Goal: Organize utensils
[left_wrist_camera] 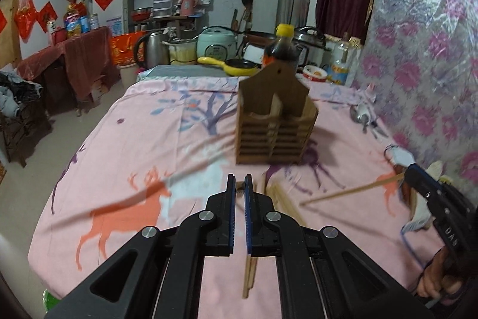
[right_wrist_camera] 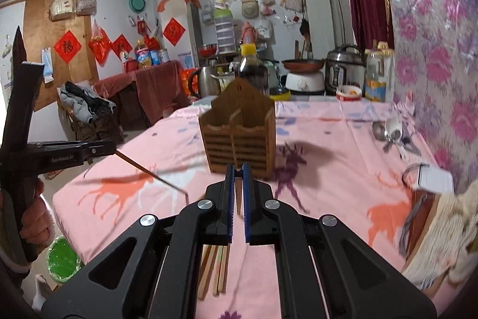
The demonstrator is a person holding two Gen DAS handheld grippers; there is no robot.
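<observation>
You are pinching one chopstick (left_wrist_camera: 352,192) in the right tool (left_wrist_camera: 401,177) and another chopstick (right_wrist_camera: 149,174) in the left tool (right_wrist_camera: 115,150), both tools pressed together on them, clear of the tabletop (left_wrist_camera: 125,169). The wooden holder (left_wrist_camera: 274,121) is standing ahead on the pink cloth, probably their destination; more chopsticks (right_wrist_camera: 213,271) are lying below.

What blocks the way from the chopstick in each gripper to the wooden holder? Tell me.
Nothing visible. Only bare pink tablecloth lies between the holder and the chopsticks held by the left gripper and the right gripper. The spoons lie off by the wall.
</observation>
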